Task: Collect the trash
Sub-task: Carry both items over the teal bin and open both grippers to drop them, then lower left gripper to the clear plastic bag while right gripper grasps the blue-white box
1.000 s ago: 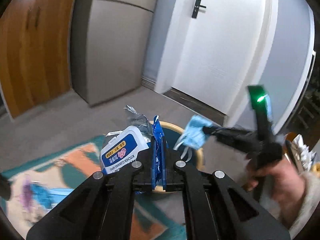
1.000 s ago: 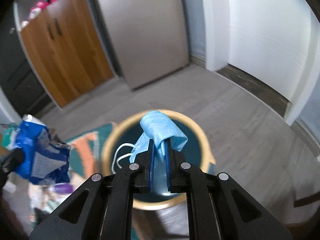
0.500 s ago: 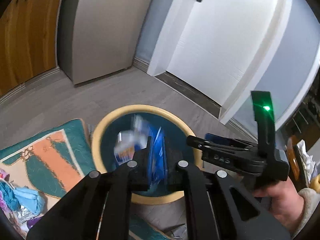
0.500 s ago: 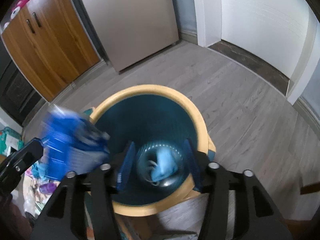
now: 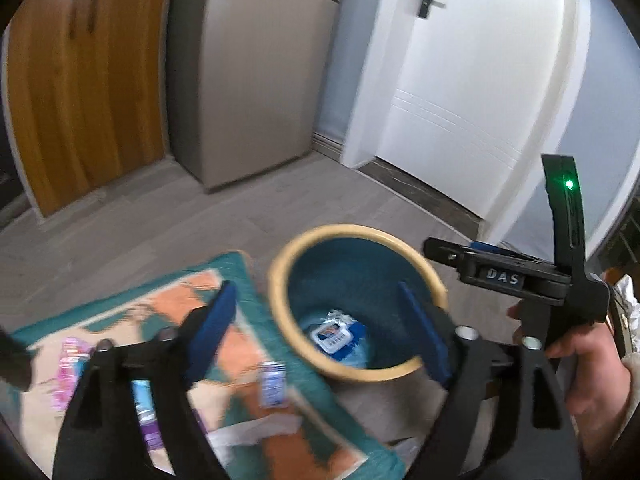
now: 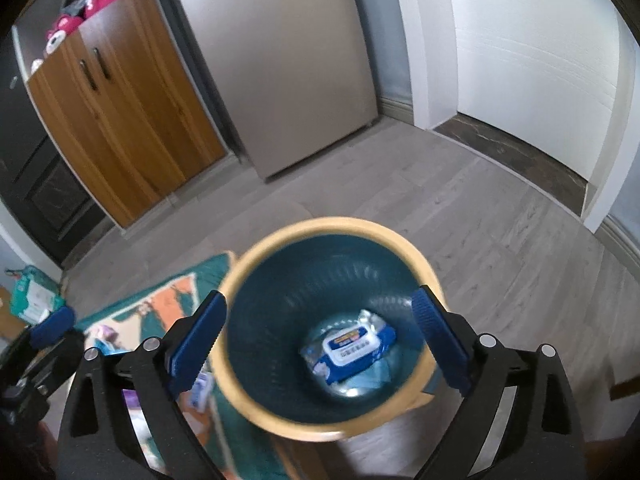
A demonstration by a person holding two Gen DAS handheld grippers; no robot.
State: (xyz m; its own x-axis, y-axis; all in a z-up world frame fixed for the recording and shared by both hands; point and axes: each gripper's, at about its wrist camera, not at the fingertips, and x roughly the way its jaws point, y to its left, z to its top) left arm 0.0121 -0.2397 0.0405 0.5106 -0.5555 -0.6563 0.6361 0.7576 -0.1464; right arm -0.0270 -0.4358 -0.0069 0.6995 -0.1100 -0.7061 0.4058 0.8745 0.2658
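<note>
Both grippers' fingers just spread wide, nothing gripped: wipes pack (image 6: 352,350) lies in bin (image 6: 256,408) bottom, 12 o'clock of right gripper (image 6: 320,340), 1 o'clock of left gripper (image 5: 320,328).

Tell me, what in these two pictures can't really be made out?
- Small litter on the rug, left wrist view: motion blur, can't be identified.
- What lies under the wipes pack in the bin, right wrist view: pale blue, covered by the pack.
- Pack label: too small to read.
- Pink things atop the cabinet: cut off by the edge.
</note>
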